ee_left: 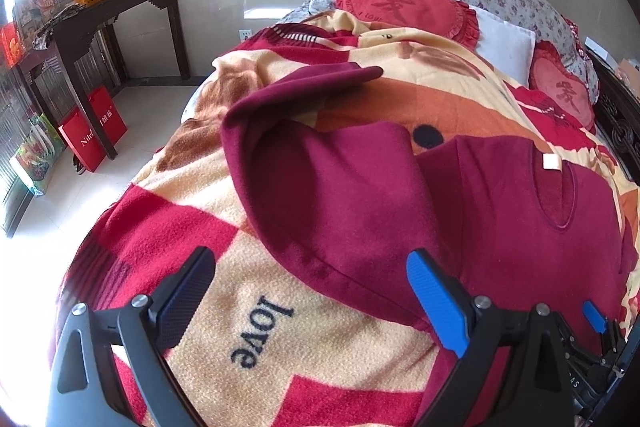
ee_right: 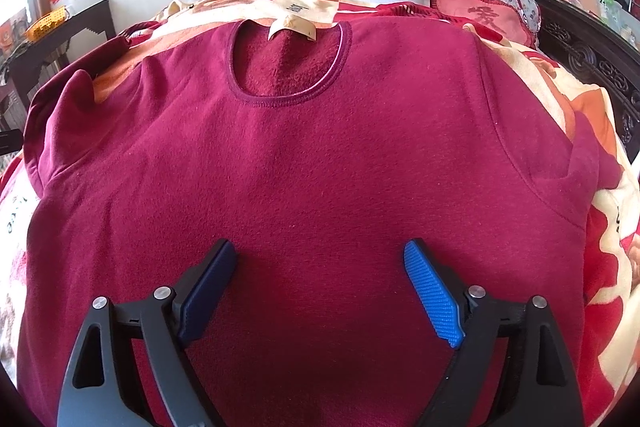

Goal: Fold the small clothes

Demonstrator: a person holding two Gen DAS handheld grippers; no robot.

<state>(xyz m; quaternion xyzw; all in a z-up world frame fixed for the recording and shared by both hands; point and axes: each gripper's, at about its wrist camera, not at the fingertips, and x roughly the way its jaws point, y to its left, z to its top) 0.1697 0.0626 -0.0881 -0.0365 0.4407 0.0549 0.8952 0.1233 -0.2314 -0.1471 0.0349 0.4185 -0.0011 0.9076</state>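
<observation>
Both black two-finger grippers with blue pads, right gripper (ee_right: 320,259) and left gripper (ee_left: 310,267), gape wide, holding nothing, over the maroon fleece long-sleeved top (ee_right: 320,155), spread flat on the patterned blanket (ee_left: 280,327), seemingly ready for folding.

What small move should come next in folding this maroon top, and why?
Probably bring the left claw to the sleeve and close on it, to fold it across the body. The maroon top lies flat, neckline away, on the blanket. That sleeve sticks out unfolded, and both claws, the right claw included, stand open and empty.
</observation>
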